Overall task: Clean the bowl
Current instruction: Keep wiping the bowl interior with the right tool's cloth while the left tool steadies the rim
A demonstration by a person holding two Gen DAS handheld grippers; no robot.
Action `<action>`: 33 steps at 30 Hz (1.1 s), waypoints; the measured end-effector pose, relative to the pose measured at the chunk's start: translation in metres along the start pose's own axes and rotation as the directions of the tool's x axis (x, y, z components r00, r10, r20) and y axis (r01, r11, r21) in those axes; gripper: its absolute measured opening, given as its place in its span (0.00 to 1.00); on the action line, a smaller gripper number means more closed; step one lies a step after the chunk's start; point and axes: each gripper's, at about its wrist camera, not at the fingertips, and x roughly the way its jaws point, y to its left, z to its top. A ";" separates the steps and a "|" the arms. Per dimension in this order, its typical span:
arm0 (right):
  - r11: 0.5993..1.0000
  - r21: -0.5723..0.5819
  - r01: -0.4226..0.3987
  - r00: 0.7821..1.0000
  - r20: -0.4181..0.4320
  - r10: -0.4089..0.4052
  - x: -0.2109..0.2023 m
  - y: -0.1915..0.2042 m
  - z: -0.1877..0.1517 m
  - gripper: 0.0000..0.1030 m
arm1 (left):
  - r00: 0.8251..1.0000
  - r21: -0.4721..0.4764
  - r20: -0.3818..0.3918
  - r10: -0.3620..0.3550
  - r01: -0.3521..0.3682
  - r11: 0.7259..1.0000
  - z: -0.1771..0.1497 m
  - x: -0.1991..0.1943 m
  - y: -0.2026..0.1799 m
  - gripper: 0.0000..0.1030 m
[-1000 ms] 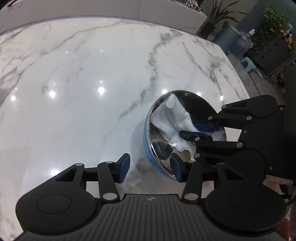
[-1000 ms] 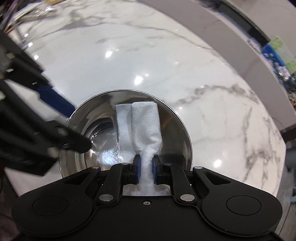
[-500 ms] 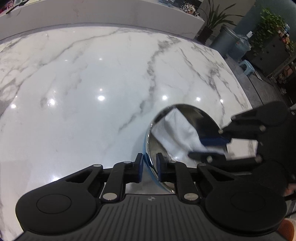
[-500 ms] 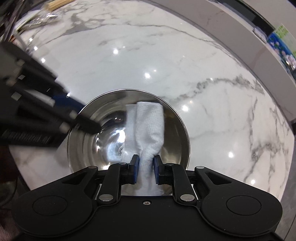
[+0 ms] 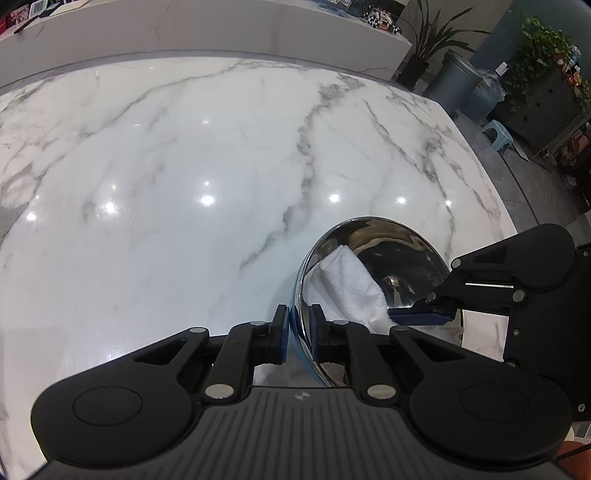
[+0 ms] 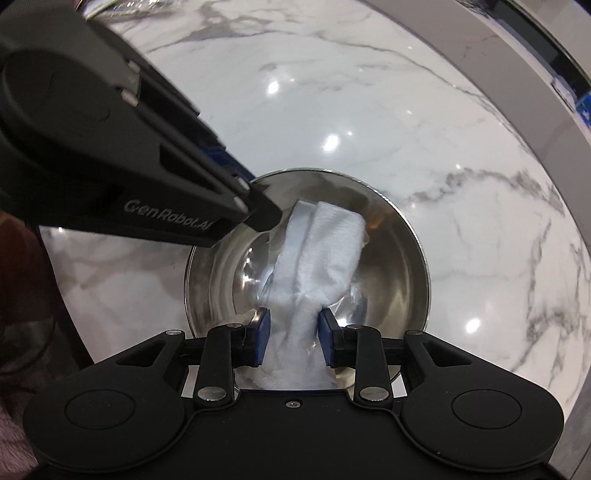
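Observation:
A shiny steel bowl [image 5: 402, 254] with a blue outside stands on the white marble table [image 5: 184, 166]. My left gripper [image 5: 298, 332] is shut on the bowl's near rim, one pad outside and one inside. My right gripper [image 6: 293, 338] is shut on a white folded cloth [image 6: 321, 251] that lies against the bowl's inner wall [image 6: 391, 291]. The cloth also shows in the left wrist view [image 5: 351, 284], with the right gripper [image 5: 421, 317] reaching in from the right. In the right wrist view the left gripper [image 6: 258, 210] comes in from the upper left over the rim.
The table's right edge [image 5: 495, 192] drops to a grey floor with bins [image 5: 454, 85], a small blue stool [image 5: 498, 133] and plants [image 5: 543, 40]. A white counter [image 5: 221, 26] runs behind the table. A grey ledge [image 6: 517, 74] borders the table in the right wrist view.
My left gripper closed on the bowl's rim and stays clamped there. My right gripper has swept the cloth across the bowl's inside, and its jaws now stand a little wider around the cloth.

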 end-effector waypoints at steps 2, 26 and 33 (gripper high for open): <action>1.000 -0.009 0.010 1.000 -0.009 -0.010 0.001 -0.001 -0.001 0.16 | 1.000 0.002 -0.005 -0.002 0.002 1.000 -0.001 -0.001 -0.002 0.10; 0.995 0.079 -0.060 0.996 -0.068 0.066 0.002 -0.021 -0.003 0.10 | 0.996 0.058 -0.092 0.002 0.003 0.998 -0.008 0.008 -0.010 0.12; 0.994 0.013 -0.104 0.988 -0.112 0.105 0.009 -0.011 0.005 0.10 | 0.996 0.091 -0.070 0.048 -0.042 0.995 -0.007 0.008 -0.014 0.10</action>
